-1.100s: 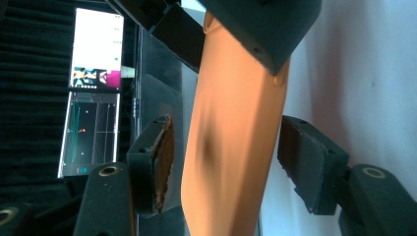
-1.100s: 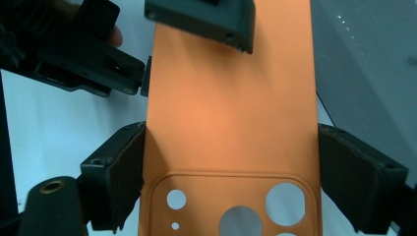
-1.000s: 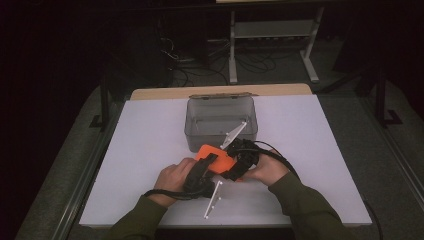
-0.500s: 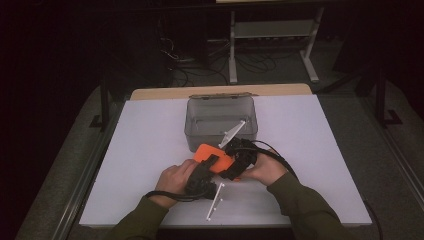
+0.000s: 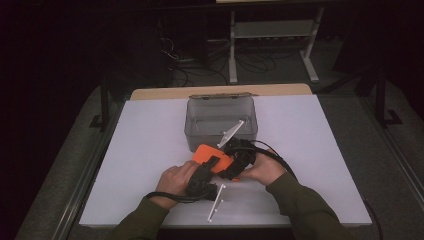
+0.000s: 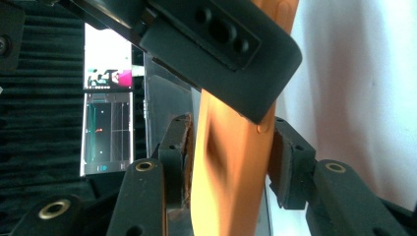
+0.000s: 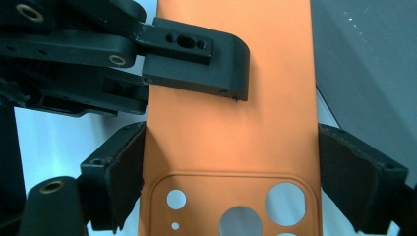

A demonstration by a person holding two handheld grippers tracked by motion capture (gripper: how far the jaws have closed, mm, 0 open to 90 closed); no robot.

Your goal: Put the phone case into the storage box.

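An orange phone case (image 5: 207, 154) is held just above the white table, in front of the grey bin. In the left gripper view my left gripper (image 6: 228, 147) has the case (image 6: 226, 196) edge-on between its jaws. They have just been closing, and both pads (image 6: 179, 152) now lie against it. My right gripper (image 7: 231, 167) is shut across the case's width (image 7: 231, 98), just above the camera cut-outs. One jaw of the left gripper (image 7: 196, 54) lies over the case's far end. In the high view, the left gripper (image 5: 212, 165) and right gripper (image 5: 232, 160) meet at the case.
A clear grey plastic bin (image 5: 192, 127) stands open just behind the hands, at the table's middle. The white tabletop (image 5: 150, 150) runs wide to both sides. Beyond the table's far edge is a dark floor with cables and a metal stand (image 5: 272, 30).
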